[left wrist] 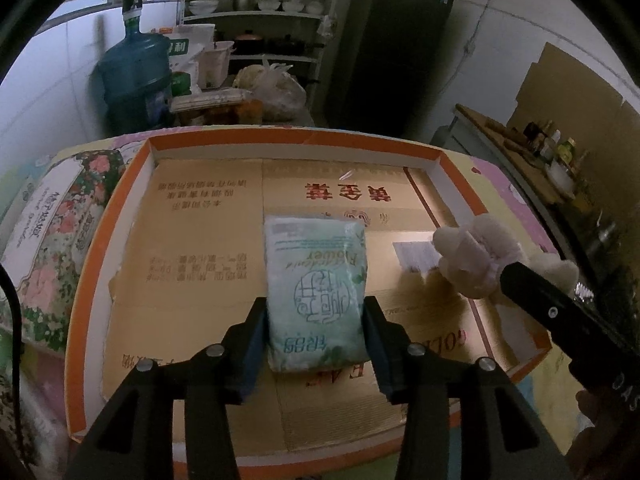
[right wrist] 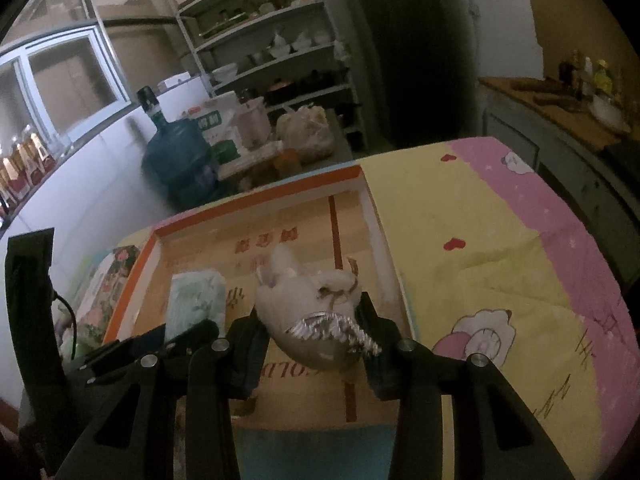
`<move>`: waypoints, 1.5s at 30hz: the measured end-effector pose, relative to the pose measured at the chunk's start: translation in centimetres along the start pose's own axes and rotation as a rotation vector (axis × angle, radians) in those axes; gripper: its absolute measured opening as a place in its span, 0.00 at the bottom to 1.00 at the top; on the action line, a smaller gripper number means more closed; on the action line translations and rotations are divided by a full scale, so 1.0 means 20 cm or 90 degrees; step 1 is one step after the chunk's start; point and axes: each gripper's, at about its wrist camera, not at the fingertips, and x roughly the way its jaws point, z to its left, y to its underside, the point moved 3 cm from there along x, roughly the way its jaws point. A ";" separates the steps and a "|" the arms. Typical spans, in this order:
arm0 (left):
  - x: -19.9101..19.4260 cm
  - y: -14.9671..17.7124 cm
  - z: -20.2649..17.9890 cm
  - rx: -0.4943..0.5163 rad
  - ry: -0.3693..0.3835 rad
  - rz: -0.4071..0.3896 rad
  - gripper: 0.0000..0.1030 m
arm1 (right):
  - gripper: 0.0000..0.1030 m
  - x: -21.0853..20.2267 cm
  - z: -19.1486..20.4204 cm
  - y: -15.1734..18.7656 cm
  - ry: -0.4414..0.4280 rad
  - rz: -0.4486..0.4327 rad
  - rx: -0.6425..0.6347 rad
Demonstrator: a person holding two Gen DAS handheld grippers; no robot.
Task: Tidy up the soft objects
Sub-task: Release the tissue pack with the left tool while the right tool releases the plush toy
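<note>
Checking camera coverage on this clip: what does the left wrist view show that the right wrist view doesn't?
Left wrist only: the left gripper with its jaws either side of the tissue pack, print readable, pads not clearly pressing.

Right wrist only: the right gripper shut on the plush toy, the toy's silver horn, and the bedsheet.

Both: the orange-rimmed box, pack, toy, water jug and shelves.

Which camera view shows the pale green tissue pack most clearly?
The left wrist view: the tissue pack lies centred and whole between the left gripper fingers, print readable. In the right wrist view the pack sits at the side, seen obliquely, its near end hidden by the left gripper.
</note>
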 end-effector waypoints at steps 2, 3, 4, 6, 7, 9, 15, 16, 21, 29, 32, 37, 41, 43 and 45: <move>0.01 0.00 0.00 0.007 -0.008 0.004 0.50 | 0.42 0.00 0.00 0.01 -0.001 0.002 0.000; 0.01 0.00 -0.01 0.009 -0.011 0.007 0.51 | 0.42 0.00 0.00 0.01 -0.003 0.003 0.000; 0.01 0.00 -0.01 0.009 -0.013 0.007 0.52 | 0.42 -0.01 0.00 0.01 -0.004 0.003 0.000; 0.00 0.00 0.00 0.008 -0.019 0.005 0.52 | 0.42 -0.01 0.00 0.02 -0.006 0.004 0.000; -0.01 0.00 0.00 0.007 -0.027 0.001 0.52 | 0.42 -0.02 0.00 0.01 -0.007 0.003 0.000; -0.03 0.00 0.00 0.005 -0.037 -0.012 0.52 | 0.48 -0.03 0.00 0.01 -0.009 -0.003 0.003; -0.09 -0.01 0.01 0.017 -0.052 -0.027 0.50 | 0.58 -0.10 0.00 0.00 -0.012 -0.024 0.013; -0.10 -0.01 0.01 0.020 -0.056 -0.030 0.49 | 0.60 -0.10 0.00 0.00 -0.010 -0.025 0.013; -0.19 -0.01 0.02 0.031 -0.072 -0.046 0.49 | 0.69 -0.16 0.02 0.01 -0.001 -0.032 0.016; -0.30 -0.01 0.02 0.042 0.031 -0.041 0.51 | 0.70 -0.30 0.05 0.02 -0.009 -0.061 0.030; -0.31 0.00 0.03 0.042 0.014 -0.042 0.69 | 0.70 -0.32 0.06 0.03 -0.009 -0.063 0.035; -0.36 -0.02 0.02 0.066 0.031 -0.082 0.89 | 0.70 -0.38 0.07 0.05 -0.006 -0.068 0.032; -0.44 -0.02 -0.01 0.114 0.039 -0.148 0.89 | 0.70 -0.42 0.07 0.06 0.000 -0.072 0.034; -0.46 -0.03 -0.03 0.143 0.029 -0.154 0.89 | 0.70 -0.43 0.07 0.07 0.001 -0.074 0.038; -0.47 -0.03 -0.04 0.157 0.029 -0.140 0.89 | 0.70 -0.46 0.07 0.07 0.002 -0.076 0.042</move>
